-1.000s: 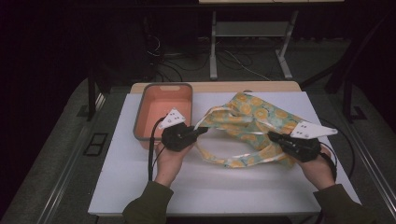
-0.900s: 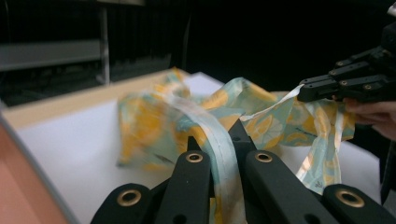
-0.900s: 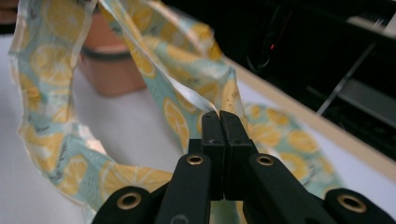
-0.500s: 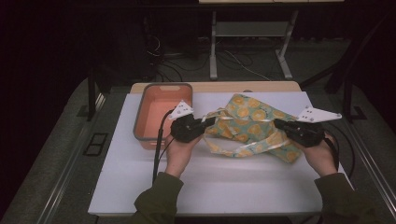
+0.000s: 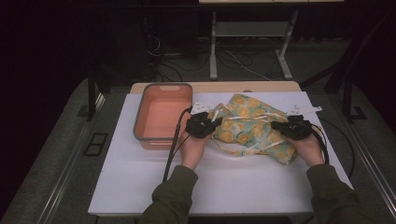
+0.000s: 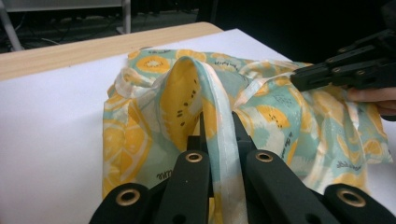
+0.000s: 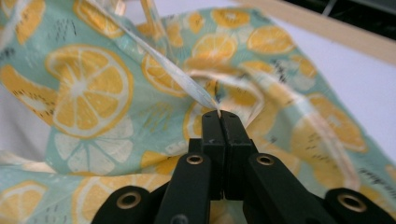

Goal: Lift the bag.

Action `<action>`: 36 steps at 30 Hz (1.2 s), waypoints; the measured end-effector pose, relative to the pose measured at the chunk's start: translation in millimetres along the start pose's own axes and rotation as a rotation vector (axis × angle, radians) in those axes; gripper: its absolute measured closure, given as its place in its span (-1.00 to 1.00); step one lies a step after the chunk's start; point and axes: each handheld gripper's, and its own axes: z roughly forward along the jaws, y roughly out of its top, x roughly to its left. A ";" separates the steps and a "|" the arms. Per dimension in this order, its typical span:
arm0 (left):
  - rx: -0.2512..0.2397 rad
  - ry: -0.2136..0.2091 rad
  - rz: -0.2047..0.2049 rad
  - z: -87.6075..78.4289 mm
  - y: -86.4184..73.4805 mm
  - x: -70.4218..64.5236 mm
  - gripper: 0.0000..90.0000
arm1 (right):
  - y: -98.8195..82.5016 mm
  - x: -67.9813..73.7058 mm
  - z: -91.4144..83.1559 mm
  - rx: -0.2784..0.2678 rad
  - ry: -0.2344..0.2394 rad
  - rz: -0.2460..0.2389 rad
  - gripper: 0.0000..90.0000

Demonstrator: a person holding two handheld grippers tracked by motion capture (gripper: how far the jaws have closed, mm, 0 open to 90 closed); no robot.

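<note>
A cloth printed with orange slices on pale green [image 5: 252,122] lies bunched on the white table top [image 5: 233,182], with white straps across it. My left gripper [image 5: 215,122] is at the cloth's left edge. In the left gripper view it [image 6: 219,122] is shut on a raised fold of the cloth [image 6: 187,88] with its white hem. My right gripper [image 5: 276,126] is at the cloth's right side. Its jaws [image 7: 220,114] are shut on a thin white strap [image 7: 159,60] that runs up over the cloth [image 7: 88,93]. The right gripper [image 6: 299,78] also shows at the right of the left gripper view.
An orange bin with a grey rim [image 5: 161,85] stands left of the cloth, nothing visible inside it. A wooden strip [image 5: 215,87] borders the table's far edge. Black cables trail from both grippers. Dark floor with table legs lies beyond.
Both hands moved away from the person and lower, the left one also to the right. The cloth's open loop has been carried over and now lies folded on the rest.
</note>
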 end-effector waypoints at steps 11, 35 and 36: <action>-0.003 -0.025 0.052 -39.7 -2.7 -7.7 -0.07 | 8.0 5.7 -37.6 -0.128 0.142 0.088 0.08; 0.143 -0.088 0.178 -123.0 -89.6 13.3 -0.86 | -38.1 77.7 -71.1 -0.156 0.264 -0.065 -0.46; 0.140 -0.089 0.173 -123.9 -92.2 14.6 -0.93 | -42.8 78.8 -69.1 -0.154 0.259 -0.064 -0.49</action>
